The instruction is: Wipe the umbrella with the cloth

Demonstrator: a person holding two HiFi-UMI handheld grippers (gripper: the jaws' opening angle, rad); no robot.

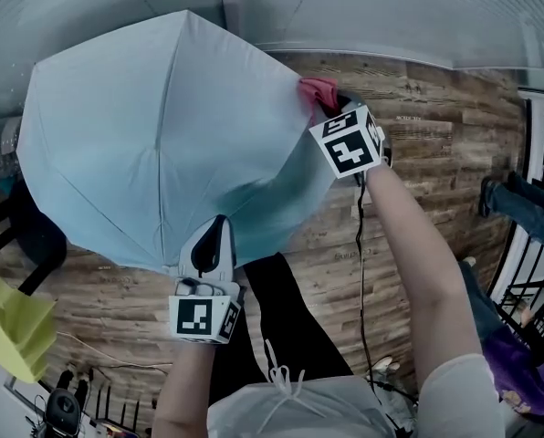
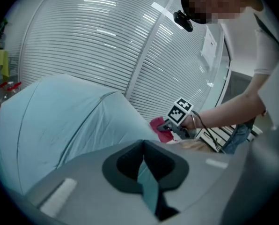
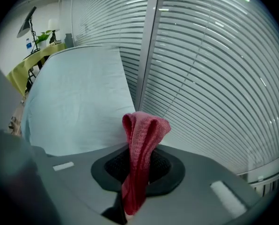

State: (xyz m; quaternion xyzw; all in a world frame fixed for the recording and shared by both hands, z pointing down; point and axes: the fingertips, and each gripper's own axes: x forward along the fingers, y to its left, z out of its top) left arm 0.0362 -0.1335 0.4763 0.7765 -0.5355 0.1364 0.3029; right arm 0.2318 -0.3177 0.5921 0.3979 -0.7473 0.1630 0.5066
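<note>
wiping the umbrella [image 1: 162,135]
left gripper [image 2: 144,171] pinching its edge, right gripper [image 3: 137,171] clamping the cloth [image 3: 142,139]; pushing hard risks tugging the edge free.

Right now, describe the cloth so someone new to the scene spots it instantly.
Find the big pale-blue open umbrella in front of the white blinds. At its right edge, the right gripper pinches the cloth: a small bunched piece whose red sets it apart from the pale canopy and blinds.

No legible text or numbers.
</note>
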